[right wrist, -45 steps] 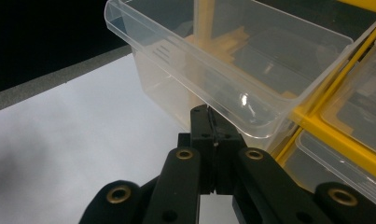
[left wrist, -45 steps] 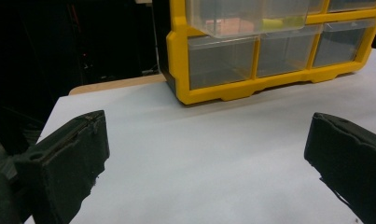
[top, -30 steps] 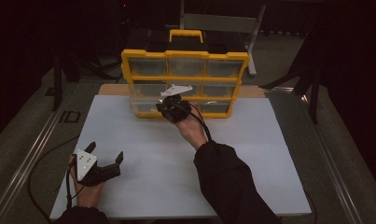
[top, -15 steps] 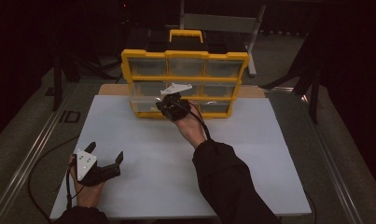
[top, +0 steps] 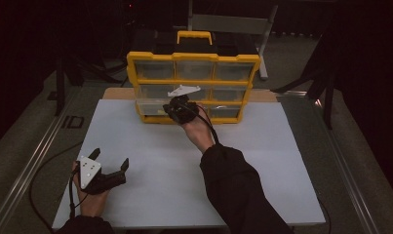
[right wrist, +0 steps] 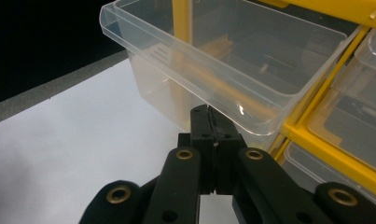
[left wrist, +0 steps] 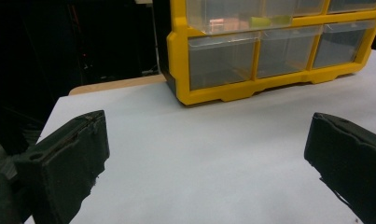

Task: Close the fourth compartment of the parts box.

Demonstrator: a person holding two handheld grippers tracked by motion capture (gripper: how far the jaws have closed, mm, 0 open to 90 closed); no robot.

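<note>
A yellow organiser [top: 194, 58] with clear drawers stands at the table's far side, also in the left gripper view [left wrist: 213, 93]. My right gripper [top: 173, 111] reaches to its lower left drawers. In the right gripper view the right gripper [right wrist: 207, 114] has its jaws shut flat against each other, tips right under the front lip of a clear drawer [right wrist: 232, 70] that sticks out of the frame. I cannot tell if the lip is pinched. My left gripper [top: 110, 158] rests near the table's front left, held in a hand. Its jaws stand wide open over bare white surface, with the left gripper [left wrist: 204, 158] holding nothing.
The white table top [top: 262, 165] spreads between the organiser and the person. A metal rail [top: 33, 161] runs along the left edge. A cable [top: 48, 170] trails from the left gripper. Small orange and green items [left wrist: 251, 21] lie in one drawer.
</note>
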